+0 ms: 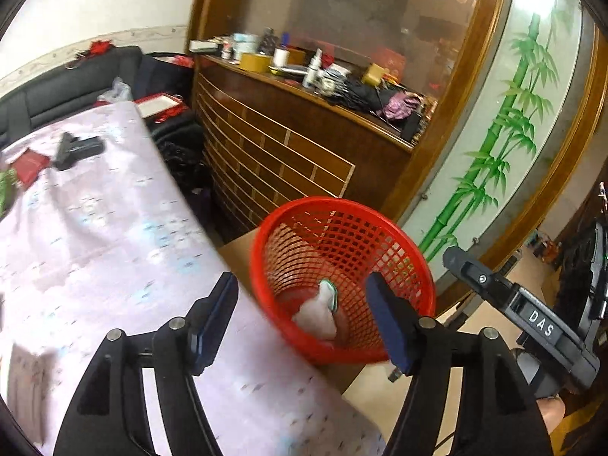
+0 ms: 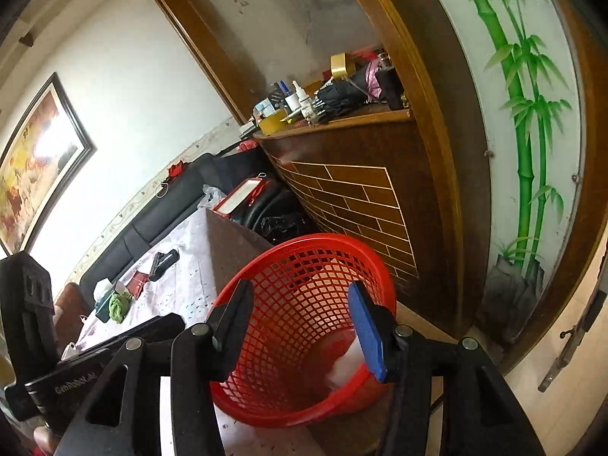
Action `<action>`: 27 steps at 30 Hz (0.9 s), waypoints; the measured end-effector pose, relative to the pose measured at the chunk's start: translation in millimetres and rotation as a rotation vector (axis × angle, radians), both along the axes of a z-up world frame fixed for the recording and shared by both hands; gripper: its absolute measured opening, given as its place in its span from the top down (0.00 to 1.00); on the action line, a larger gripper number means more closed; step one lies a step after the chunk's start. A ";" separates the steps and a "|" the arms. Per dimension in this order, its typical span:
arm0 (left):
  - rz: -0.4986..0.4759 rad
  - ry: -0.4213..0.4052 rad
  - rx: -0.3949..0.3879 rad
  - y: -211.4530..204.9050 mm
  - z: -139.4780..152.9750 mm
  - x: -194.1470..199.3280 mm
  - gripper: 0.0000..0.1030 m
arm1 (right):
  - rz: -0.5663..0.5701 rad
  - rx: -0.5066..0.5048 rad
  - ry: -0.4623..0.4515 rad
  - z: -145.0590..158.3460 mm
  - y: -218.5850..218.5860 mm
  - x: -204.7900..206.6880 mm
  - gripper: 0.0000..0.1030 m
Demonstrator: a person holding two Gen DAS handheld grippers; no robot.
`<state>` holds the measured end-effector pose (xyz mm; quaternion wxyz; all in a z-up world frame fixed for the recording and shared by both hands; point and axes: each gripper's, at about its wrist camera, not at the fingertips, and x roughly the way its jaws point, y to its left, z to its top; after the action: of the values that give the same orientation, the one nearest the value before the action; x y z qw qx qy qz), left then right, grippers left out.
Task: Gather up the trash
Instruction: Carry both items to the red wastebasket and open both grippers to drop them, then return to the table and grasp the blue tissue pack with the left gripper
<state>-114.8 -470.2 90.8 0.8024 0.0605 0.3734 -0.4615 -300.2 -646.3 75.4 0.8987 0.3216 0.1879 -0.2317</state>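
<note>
**Mia:** Pale purple cloth covers the big desk [image 1: 98, 235], and beside its edge sits the round red plastic mesh basket [image 1: 418, 266]. Is the trash in it?

**Ben:** Yes. A crumpled white paper wad [image 1: 317, 315] lies at the bottom of the basket. A little thing with a green rim sits on top of it. I cannot tell what that is.

**Mia:** Where are the grippers?

**Ben:** The left gripper [image 1: 304, 319] hangs over the basket, above the wad and not touching it. Its jaws are about half open and hold nothing. The right gripper [image 2: 300, 330] hangs over the same basket. It is about half open and empty too. In its view the white wad peeks out just beside its blue pad [image 2: 366, 336].

**Mia:** What could go wrong?

**Ben:** I think the basket could tip. It sits close to the desk edge and looks light, so a bump from a gripper could knock it over and spill the trash.

**Mia:** Anything else?

**Ben:** More stuff lies far back on the desk, like a green crumpled thing [image 2: 119, 306]. The two grippers are near each other, so they could bump when they turn back there.
</note>
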 end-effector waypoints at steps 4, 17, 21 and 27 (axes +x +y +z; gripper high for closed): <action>0.041 -0.027 0.008 46.0 2.9 -6.7 0.31 | 0.027 0.003 -0.017 3.0 15.3 -6.2 0.44; 0.197 -0.033 0.018 208.2 -7.2 -18.2 0.30 | 0.331 -0.029 0.038 -3.3 137.8 57.0 0.39; 0.261 -0.027 0.034 267.1 -17.0 -10.6 0.30 | 0.448 -0.032 0.081 -13.0 182.1 79.5 0.39; 0.465 0.035 0.028 351.7 -33.5 24.6 0.30 | 0.555 -0.063 0.119 -21.2 231.5 91.5 0.39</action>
<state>-90.3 -118.5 57.3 0.8797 -0.0239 0.3976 -0.2600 -208.7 -414.8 54.2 0.9246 0.2155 0.3140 -0.0013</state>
